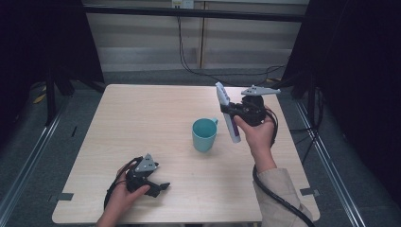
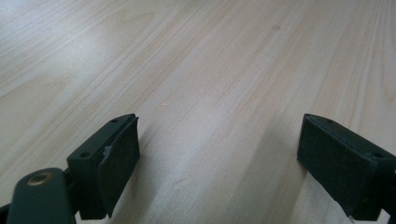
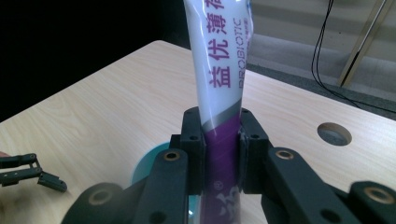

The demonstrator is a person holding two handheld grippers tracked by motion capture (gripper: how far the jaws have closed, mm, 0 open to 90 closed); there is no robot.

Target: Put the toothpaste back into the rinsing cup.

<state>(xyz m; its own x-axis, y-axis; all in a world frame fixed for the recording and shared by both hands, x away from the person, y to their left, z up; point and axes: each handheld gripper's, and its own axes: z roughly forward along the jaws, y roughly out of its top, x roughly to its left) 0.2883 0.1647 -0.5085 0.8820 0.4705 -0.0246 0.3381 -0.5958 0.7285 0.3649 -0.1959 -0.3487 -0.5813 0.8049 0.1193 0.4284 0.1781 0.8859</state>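
Gripping a white-and-purple toothpaste tube [image 1: 228, 113] around its purple lower part, the right tool [image 1: 230, 111] holds it off the tabletop [image 1: 142, 118] at centre right of the high view. Tube's long axis runs near upright, tilted, one end up-left, the other down-right by the hand. Teal cup [image 1: 204, 135] sits just lower left of the tube, mouth up, close by; likely drop target, so the lower end needs swinging left over the rim. Left tool [image 1: 158, 187] rests at lower left, jaws wide apart, nothing between, well apart from the cup.
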